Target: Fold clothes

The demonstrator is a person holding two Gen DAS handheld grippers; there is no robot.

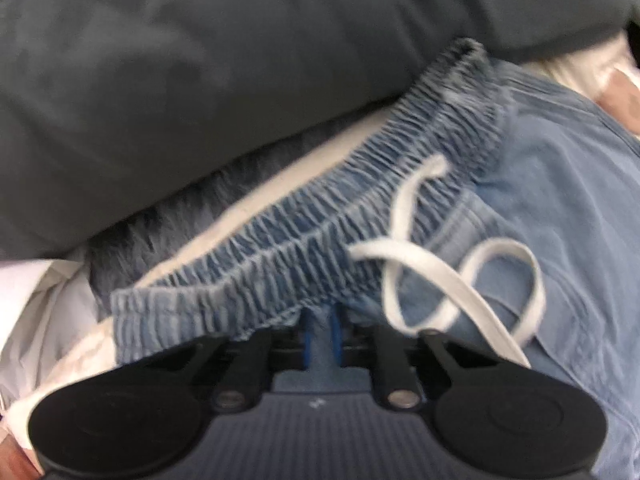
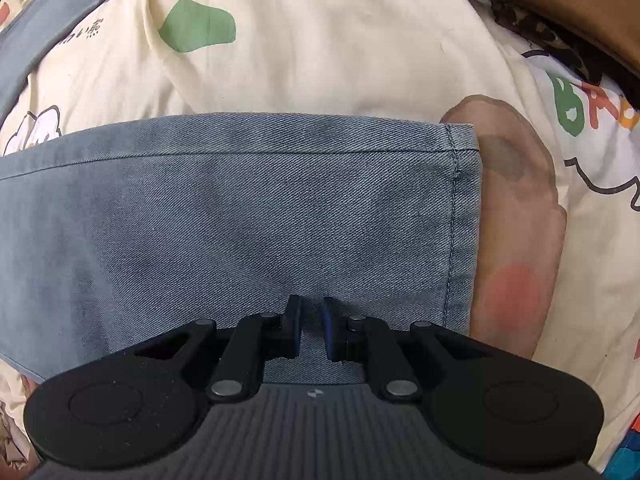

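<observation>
Both your grippers pinch the same pale blue denim trousers [image 2: 248,208]. Your left gripper [image 1: 322,334] is clamped on fabric just under the ruched elastic waistband [image 1: 304,240], beside the looped white drawstring [image 1: 452,280]. Your right gripper [image 2: 311,330] has its fingers nearly together on the leg, near the stitched hem [image 2: 460,216]. Trousers lie on a cream cartoon-printed quilt [image 2: 340,52], below a dark grey pillow [image 1: 200,80].

Soft daylight, left view blurred, fisheye-warped

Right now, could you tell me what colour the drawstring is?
White drawstring, clearest in the left wrist view.
</observation>
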